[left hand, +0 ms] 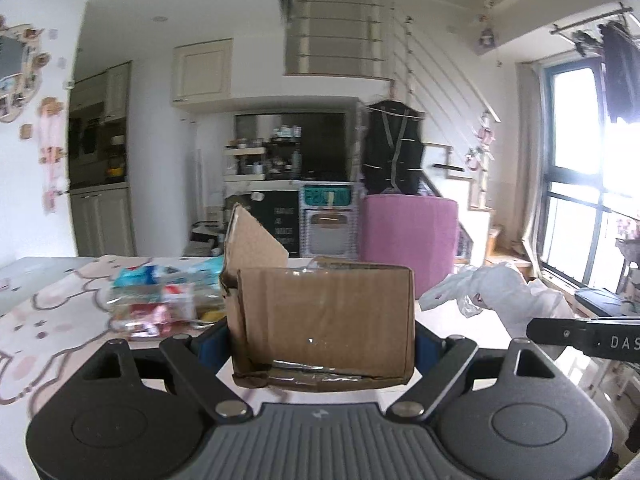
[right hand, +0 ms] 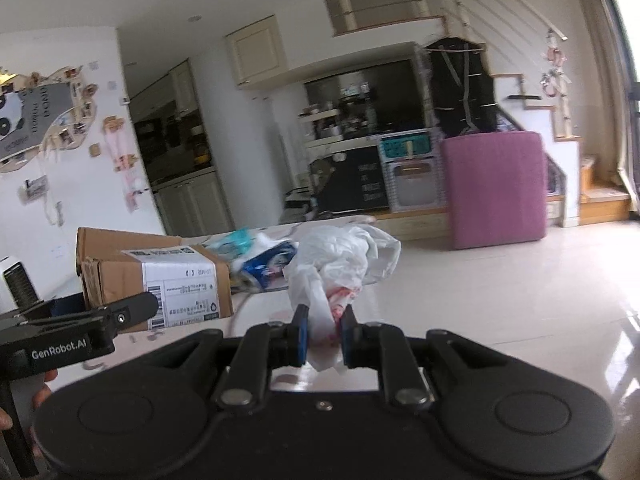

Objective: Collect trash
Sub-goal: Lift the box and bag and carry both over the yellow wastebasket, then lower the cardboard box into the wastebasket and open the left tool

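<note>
Wrappers (left hand: 156, 300): loose heap, far left on counter (left hand: 48, 320), not yet collected.
Left claw (left hand: 322, 344): spread wide, clamped on box (left hand: 324, 320); box held upright above counter edge, one flap standing up. Held level, pointing forward across counter.
Right claw (right hand: 323, 338): narrow, pinching neck of bag (right hand: 344, 264); bag crumpled, bunched above the pads, off counter's right end. Held level, just right of left claw.
Risks: thin plastic slipping from pinch; bag mouth not visibly open, so box may snag on entry; box tilting if squeeze eases.
</note>
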`<state>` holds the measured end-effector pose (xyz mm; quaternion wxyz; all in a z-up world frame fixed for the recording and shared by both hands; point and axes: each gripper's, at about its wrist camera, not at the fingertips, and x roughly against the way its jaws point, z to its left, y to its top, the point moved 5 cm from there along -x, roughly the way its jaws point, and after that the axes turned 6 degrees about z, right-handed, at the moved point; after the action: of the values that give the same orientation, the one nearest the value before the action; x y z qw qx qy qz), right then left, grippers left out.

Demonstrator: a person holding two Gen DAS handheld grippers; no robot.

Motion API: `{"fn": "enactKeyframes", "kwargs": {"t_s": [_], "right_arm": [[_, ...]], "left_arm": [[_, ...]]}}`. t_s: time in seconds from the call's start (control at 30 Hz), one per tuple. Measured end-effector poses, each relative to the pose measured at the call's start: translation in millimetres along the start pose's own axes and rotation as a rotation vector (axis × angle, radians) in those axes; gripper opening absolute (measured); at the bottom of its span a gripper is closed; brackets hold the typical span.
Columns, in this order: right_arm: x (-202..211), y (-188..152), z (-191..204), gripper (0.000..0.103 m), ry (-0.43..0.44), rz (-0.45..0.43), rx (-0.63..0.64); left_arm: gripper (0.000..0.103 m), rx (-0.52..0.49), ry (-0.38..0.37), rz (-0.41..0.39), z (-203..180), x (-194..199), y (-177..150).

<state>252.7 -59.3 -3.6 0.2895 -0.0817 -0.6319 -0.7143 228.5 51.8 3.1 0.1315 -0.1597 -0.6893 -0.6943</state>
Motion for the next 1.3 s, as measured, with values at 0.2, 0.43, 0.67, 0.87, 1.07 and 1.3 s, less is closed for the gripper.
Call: {"fn": "enactKeyframes", "kwargs": {"t_s": [0.2, 0.43, 0.67, 0.87, 1.07, 1.3], "right_arm": [[18.8, -1.2, -40.9, 0.016, -0.074, -0.005, -0.022], [26.5, -15.4, -90.1, 0.016, -0.144, 0.02, -0.067], [20.2, -40.9, -140.6, 0.016, -0.217, 0.08, -0.133], [6.1, -61.6, -183.0, 0.016, -0.271, 0.142, -0.181], [-16.0, -79.1, -212.1, 0.016, -0.29, 0.207, -0.225], [-68.4, -80.8, -231.1, 0.016, -0.284, 0.322, -0.263]], "left_arm": [[0.087, -0.034, -0.076, 0.032, -46.6, -18.3, -0.5], [0.087, -0.078, -0.156, 0.098, -98.7, -48.9, -12.0], [0.087, -0.117, -0.217, 0.19, -146.8, -90.0, -39.2], [0.087, -0.139, -0.251, 0.274, -176.9, -131.3, -61.2], [0.087, -0.141, -0.266, 0.361, -197.6, -175.9, -83.3], [0.087, -0.141, -0.248, 0.452, -210.2, -233.9, -107.0]]}}
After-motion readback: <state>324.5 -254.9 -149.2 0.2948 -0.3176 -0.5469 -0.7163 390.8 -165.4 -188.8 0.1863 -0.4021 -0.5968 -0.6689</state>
